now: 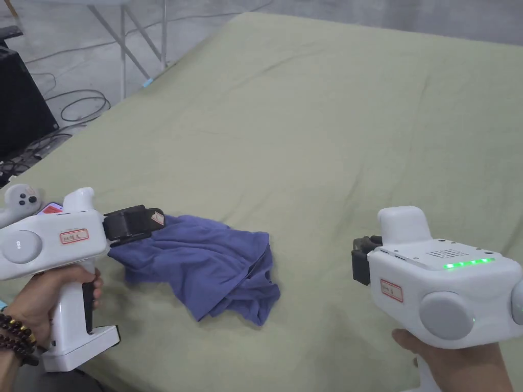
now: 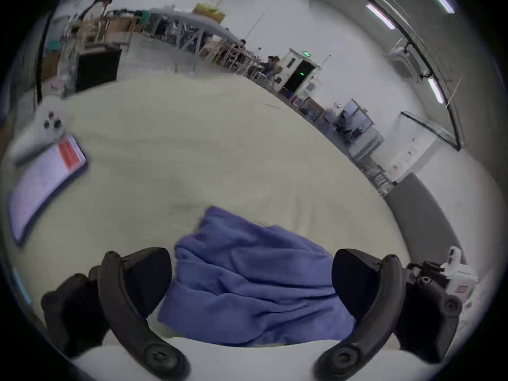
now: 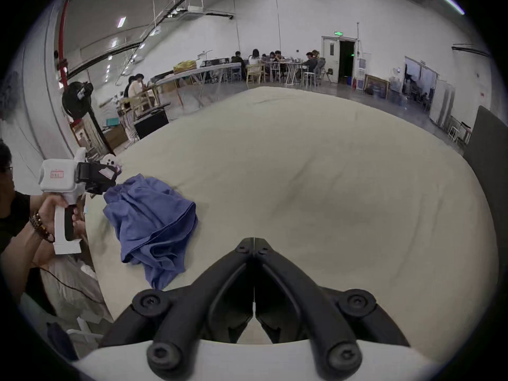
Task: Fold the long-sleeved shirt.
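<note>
Now shirt (image 1: pixel 204 268) crumpled, no clear axis; left claw (image 2: pixel 251 282) open.

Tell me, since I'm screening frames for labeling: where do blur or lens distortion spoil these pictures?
Head view: sharp and undistorted, even soft light on the blue shirt. Left gripper view: strong fisheye with dark corners, motion blur smearing the shirt and the tablet, with the open left gripper over the shirt. Right gripper view: same fisheye bend, but crisp, the right gripper shut.
</note>
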### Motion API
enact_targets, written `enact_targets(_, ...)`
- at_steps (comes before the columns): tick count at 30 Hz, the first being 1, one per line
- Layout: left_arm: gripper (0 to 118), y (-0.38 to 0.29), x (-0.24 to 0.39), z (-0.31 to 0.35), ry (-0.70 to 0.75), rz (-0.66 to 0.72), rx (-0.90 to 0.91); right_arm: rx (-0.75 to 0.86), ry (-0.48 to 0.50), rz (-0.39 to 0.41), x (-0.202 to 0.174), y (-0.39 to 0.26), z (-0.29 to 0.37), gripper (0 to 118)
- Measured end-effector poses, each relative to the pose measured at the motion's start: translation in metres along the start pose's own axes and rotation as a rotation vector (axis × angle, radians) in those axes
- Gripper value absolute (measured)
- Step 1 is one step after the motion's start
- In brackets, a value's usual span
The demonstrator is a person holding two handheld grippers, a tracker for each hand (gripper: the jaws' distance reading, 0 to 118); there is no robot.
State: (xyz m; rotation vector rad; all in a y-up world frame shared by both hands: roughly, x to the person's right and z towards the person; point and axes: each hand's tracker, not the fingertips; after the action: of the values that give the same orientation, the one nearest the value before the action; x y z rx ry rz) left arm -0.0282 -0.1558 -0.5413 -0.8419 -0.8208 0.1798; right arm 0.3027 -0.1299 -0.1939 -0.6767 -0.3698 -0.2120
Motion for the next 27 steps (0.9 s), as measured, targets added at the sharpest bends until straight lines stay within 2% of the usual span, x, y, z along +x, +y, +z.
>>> enact_targets(2, 114, -0.005, 0.016, 0.007, 0.011, -0.008, 0.042, 0.017, -0.002, -0.014, 0.007, 0.001, 0.016, 2)
enact_targets(3, 93, -0.006, 0.03, 0.014, -0.032, -0.015, 0.07, 0.026, -0.011, -0.018, 0.012, 0.0, 0.025, 2)
enact_targets(4, 35, -0.007, 0.049, 0.023, -0.057, -0.053, 0.095, 0.034, -0.021, -0.02, 0.017, 0.0, 0.034, 2)
enact_targets(5, 3, -0.011, 0.069, 0.029, -0.062, -0.084, 0.128, 0.044, -0.029, -0.021, 0.023, -0.001, 0.041, 2)
enact_targets(6, 2, -0.011, 0.077, 0.03, -0.059, -0.13, 0.158, 0.059, -0.04, -0.024, 0.029, -0.002, 0.052, 2)
enact_targets(8, 1, -0.02, 0.121, 0.042, -0.149, -0.206, 0.18, 0.094, -0.066, -0.041, 0.043, -0.002, 0.075, 2)
enact_targets(11, 0, -0.044, 0.214, 0.062, -0.176, -0.298, 0.282, 0.172, -0.124, -0.062, 0.066, 0.002, 0.12, 2)
enact_targets(13, 0, -0.063, 0.273, 0.073, -0.167, -0.382, 0.364, 0.233, -0.19, -0.065, 0.083, 0.007, 0.159, 2)
enact_targets(17, 0, -0.102, 0.376, 0.091, -0.173, -0.457, 0.47, 0.355, -0.328, -0.084, 0.117, 0.004, 0.222, 2)
enact_targets(20, 0, -0.121, 0.417, 0.093, -0.212, -0.474, 0.491, 0.458, -0.461, -0.081, 0.141, -0.01, 0.262, 2)
enact_targets(23, 0, -0.146, 0.445, 0.084, -0.137, -0.559, 0.575, 0.523, -0.577, -0.103, 0.162, -0.032, 0.287, 2)
enact_targets(27, 0, -0.186, 0.449, 0.069, -0.151, -0.504, 0.608, 0.57, -0.671, -0.095, 0.176, -0.074, 0.302, 2)
